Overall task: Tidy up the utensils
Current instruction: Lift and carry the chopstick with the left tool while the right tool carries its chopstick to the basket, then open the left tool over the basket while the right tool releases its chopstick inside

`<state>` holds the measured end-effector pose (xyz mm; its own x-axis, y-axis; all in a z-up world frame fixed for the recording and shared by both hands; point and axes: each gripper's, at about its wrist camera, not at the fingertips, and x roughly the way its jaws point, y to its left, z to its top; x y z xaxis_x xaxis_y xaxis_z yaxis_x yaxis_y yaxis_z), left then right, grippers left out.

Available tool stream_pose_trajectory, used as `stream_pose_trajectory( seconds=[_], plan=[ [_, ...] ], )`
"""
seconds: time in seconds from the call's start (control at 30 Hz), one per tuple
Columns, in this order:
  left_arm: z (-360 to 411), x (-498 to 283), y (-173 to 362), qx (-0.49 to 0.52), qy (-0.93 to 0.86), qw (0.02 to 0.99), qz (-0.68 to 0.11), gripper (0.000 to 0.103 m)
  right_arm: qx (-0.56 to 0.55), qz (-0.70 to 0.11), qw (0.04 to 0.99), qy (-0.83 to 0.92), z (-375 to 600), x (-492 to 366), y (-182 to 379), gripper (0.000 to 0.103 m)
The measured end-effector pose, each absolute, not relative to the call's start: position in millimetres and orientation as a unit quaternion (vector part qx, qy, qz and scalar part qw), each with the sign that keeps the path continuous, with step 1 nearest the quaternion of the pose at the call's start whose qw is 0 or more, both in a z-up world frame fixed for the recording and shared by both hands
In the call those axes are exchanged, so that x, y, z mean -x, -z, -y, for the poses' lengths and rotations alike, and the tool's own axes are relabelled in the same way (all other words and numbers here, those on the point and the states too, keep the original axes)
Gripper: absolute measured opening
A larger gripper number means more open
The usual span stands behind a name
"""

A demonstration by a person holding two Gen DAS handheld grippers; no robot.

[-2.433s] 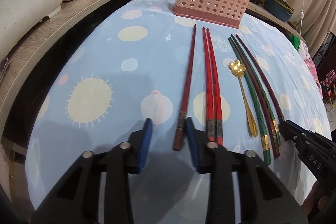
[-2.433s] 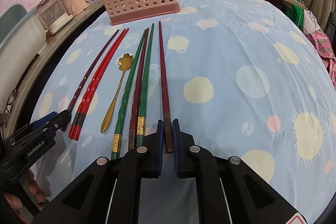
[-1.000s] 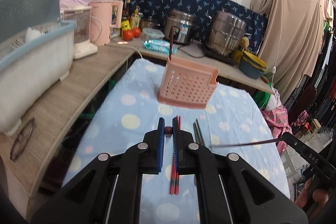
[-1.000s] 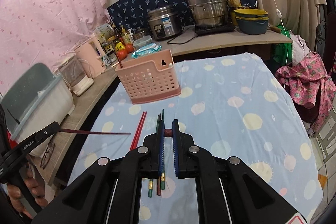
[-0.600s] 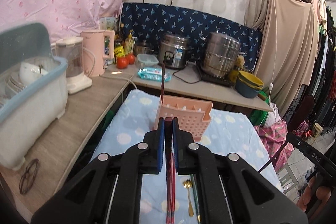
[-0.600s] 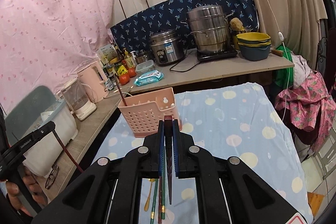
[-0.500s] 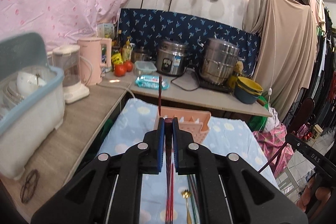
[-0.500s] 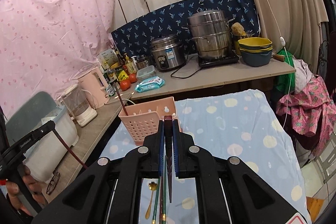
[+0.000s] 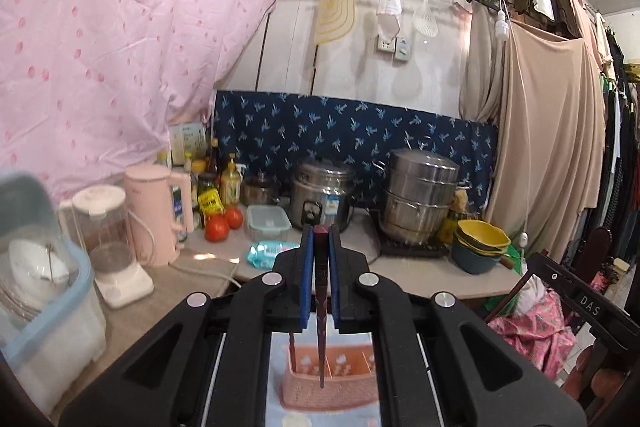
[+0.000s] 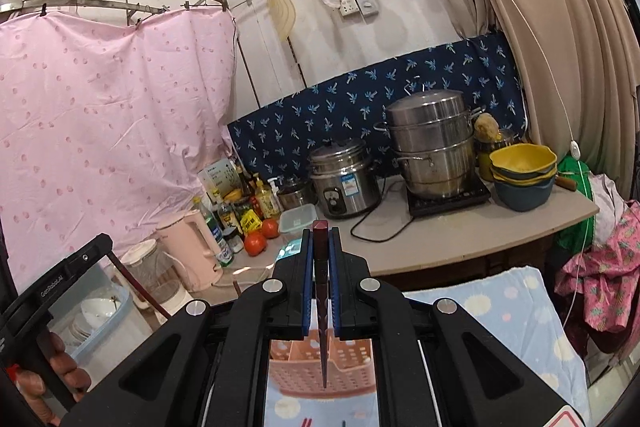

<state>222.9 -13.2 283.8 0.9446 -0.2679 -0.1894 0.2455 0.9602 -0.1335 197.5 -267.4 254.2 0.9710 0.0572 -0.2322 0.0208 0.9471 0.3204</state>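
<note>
In the left wrist view my left gripper is shut on a dark red chopstick. It hangs tip down over the pink perforated basket. Another dark chopstick stands in the basket's left part. In the right wrist view my right gripper is shut on a second dark red chopstick, tip down above the same basket. Each view shows the other gripper at its edge: the left gripper held by a hand, the right gripper. Ends of red chopsticks show on the table below.
The table wears a blue spotted cloth. Behind it a counter carries a rice cooker, a steamer pot, stacked bowls, tomatoes and a pink kettle. A dish bin stands at the left.
Both grippers rose and moved toward the basket, tilting up. The basket slid to the bottom of both views, and the held chopsticks now hang over it.
</note>
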Motion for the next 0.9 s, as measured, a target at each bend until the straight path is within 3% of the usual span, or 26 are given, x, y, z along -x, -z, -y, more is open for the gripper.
stream_pose_trajectory(
  seconds=[0.3,0.73,0.83,0.9],
  plan=[
    [23.2,-282.0,-248.1,0.056,0.124,0.981,-0.14,0.007,-0.185,-0.16,0.969,-0.023,253.5,-264.3,-213.9,0.007],
    [26.6,-313.1,-179.7,0.063,0.125,0.967,-0.214,0.007,-0.174,-0.239,0.955,-0.02,238.3,-293.0,-140.9,0.008],
    [26.3,-311.3,-175.4,0.064,0.117,0.967,-0.218,0.01,-0.176,-0.236,0.956,-0.011,239.6,-290.1,-137.4,0.02],
    [25.6,-310.3,-174.6,0.068,0.113,0.967,-0.219,0.023,-0.178,-0.231,0.956,-0.007,241.7,-286.5,-137.7,0.031]
  ],
)
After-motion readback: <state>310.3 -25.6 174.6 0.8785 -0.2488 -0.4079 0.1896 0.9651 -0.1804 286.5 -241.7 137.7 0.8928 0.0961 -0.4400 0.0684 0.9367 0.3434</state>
